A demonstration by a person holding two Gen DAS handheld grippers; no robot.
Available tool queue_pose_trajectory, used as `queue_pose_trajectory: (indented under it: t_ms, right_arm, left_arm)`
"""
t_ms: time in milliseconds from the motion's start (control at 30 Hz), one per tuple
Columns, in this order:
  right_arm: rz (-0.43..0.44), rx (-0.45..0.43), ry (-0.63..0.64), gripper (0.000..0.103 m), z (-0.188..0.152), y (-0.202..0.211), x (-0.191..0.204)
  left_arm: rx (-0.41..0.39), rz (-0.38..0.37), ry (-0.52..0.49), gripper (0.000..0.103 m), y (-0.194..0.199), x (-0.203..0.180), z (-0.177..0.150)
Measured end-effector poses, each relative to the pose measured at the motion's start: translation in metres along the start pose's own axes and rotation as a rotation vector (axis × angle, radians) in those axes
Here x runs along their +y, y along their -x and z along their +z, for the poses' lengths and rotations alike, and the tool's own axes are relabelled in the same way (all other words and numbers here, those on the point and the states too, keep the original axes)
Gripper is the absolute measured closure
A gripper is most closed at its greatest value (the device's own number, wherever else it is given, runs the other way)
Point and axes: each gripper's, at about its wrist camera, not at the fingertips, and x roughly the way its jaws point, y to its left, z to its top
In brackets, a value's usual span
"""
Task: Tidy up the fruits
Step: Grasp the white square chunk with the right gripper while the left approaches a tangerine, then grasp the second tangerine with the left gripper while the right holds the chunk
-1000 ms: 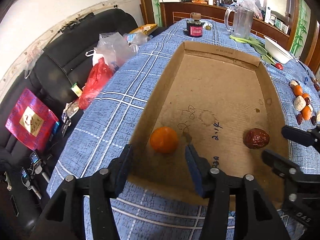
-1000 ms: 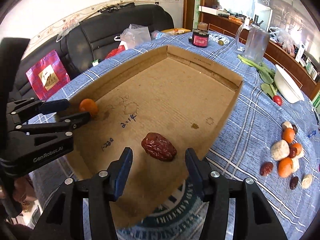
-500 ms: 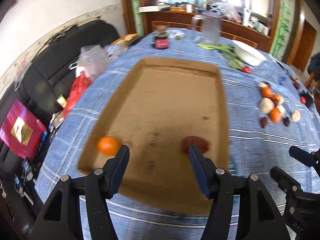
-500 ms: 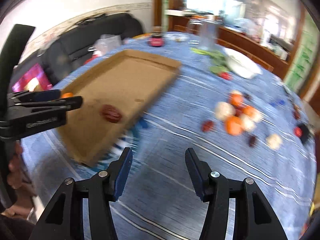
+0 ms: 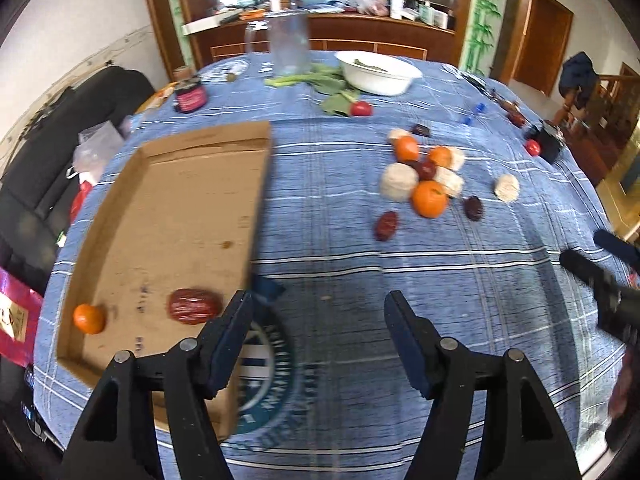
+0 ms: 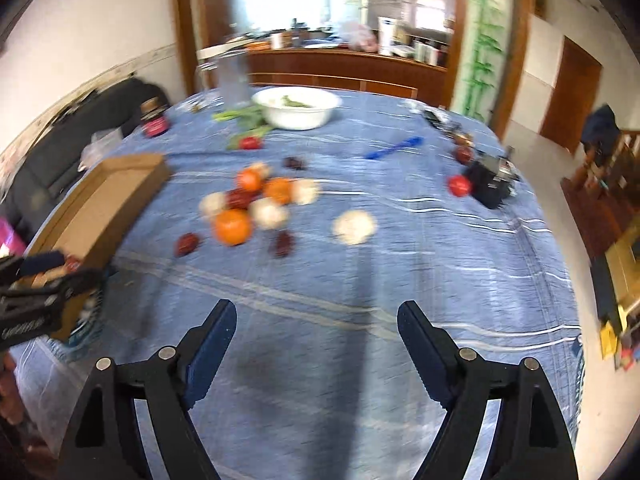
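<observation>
A shallow cardboard tray (image 5: 120,184) lies on the blue checked tablecloth, with a small orange (image 5: 89,319) and a red date (image 5: 194,306) near its front end. A loose pile of oranges (image 5: 429,198), dates (image 5: 386,225) and pale round cakes (image 5: 398,181) sits to the tray's right, blurred in the right wrist view as pile (image 6: 256,208). My left gripper (image 5: 318,312) hangs over bare cloth just right of the tray, jaws opening with nothing between them. My right gripper (image 6: 316,320) hovers over bare cloth nearer than the pile, jaws opening, empty.
A white bowl (image 5: 378,70), green leaves, a clear pitcher (image 5: 288,42) and a dark jar (image 5: 190,96) stand at the table's far end. Small red fruits (image 6: 459,185) and a black box (image 6: 490,182) lie at the right. A black sofa with bags runs along the left.
Both grippers swung right, away from the tray and toward the loose fruit pile. Both sets of jaws spread wider. The orange and date stay in the tray.
</observation>
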Motion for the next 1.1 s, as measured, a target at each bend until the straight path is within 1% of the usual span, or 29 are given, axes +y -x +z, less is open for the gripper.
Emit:
queue_pose_trajectory:
  t_ms: [67, 167, 300, 367, 433, 500, 533, 567, 600, 633, 733, 800, 933, 1000, 1067, 1100]
  right_arm:
    - [-0.024, -0.003, -0.025, 0.017, 0.008, -0.009, -0.023]
    - [-0.028, -0.003, -0.021, 0.017, 0.021, -0.026, -0.039]
    - [0.0, 0.008, 0.02, 0.017, 0.037, -0.057, -0.038]
    - [-0.01, 0.02, 0.065, 0.017, 0.041, -0.074, -0.032]
    - [-0.011, 0.033, 0.088, 0.021, 0.045, -0.091, -0.031]
    - [-0.005, 0.053, 0.08, 0.038, 0.048, -0.105, -0.034]
    - [0.012, 0.076, 0.062, 0.044, 0.05, -0.113, -0.038]
    - [0.04, 0.097, 0.044, 0.06, 0.051, -0.119, -0.04]
    - [0.091, 0.11, 0.024, 0.067, 0.05, -0.124, -0.043]
    - [0.113, 0.101, 0.016, 0.07, 0.05, -0.125, -0.044]
    - [0.099, 0.077, 0.055, 0.07, 0.05, -0.121, -0.041]
    - [0.126, 0.053, 0.032, 0.07, 0.048, -0.112, -0.046]
    - [0.156, 0.046, -0.001, 0.07, 0.045, -0.1, -0.054]
    - [0.167, 0.051, -0.011, 0.07, 0.043, -0.098, -0.057]
    - [0.175, 0.056, -0.022, 0.07, 0.04, -0.096, -0.06]
    - [0.179, 0.055, -0.029, 0.07, 0.04, -0.096, -0.062]
  left_arm:
    - [0.012, -0.006, -0.005, 0.035, -0.003, -0.008, 0.001]
    - [0.049, -0.015, -0.007, 0.035, -0.011, -0.018, 0.005]
    - [0.068, -0.005, -0.007, 0.035, -0.017, -0.024, 0.008]
    - [0.076, -0.004, -0.004, 0.035, -0.02, -0.024, 0.01]
    - [0.088, -0.004, 0.002, 0.035, -0.024, -0.024, 0.013]
    - [0.099, -0.011, 0.011, 0.035, -0.029, -0.026, 0.018]
    - [0.105, -0.016, 0.017, 0.035, -0.031, -0.026, 0.02]
    - [0.11, -0.022, 0.021, 0.035, -0.033, -0.028, 0.023]
    - [0.115, -0.031, 0.025, 0.035, -0.036, -0.029, 0.025]
    - [0.121, -0.043, 0.028, 0.035, -0.04, -0.032, 0.029]
    - [0.129, -0.079, 0.035, 0.035, -0.048, -0.041, 0.04]
    - [0.127, -0.113, 0.039, 0.036, -0.055, -0.05, 0.048]
    - [0.142, -0.154, 0.043, 0.036, -0.074, -0.066, 0.064]
    - [0.156, -0.16, 0.053, 0.036, -0.086, -0.072, 0.072]
    - [0.141, -0.142, 0.045, 0.036, -0.091, -0.077, 0.077]
    - [0.141, -0.149, 0.038, 0.036, -0.095, -0.079, 0.079]
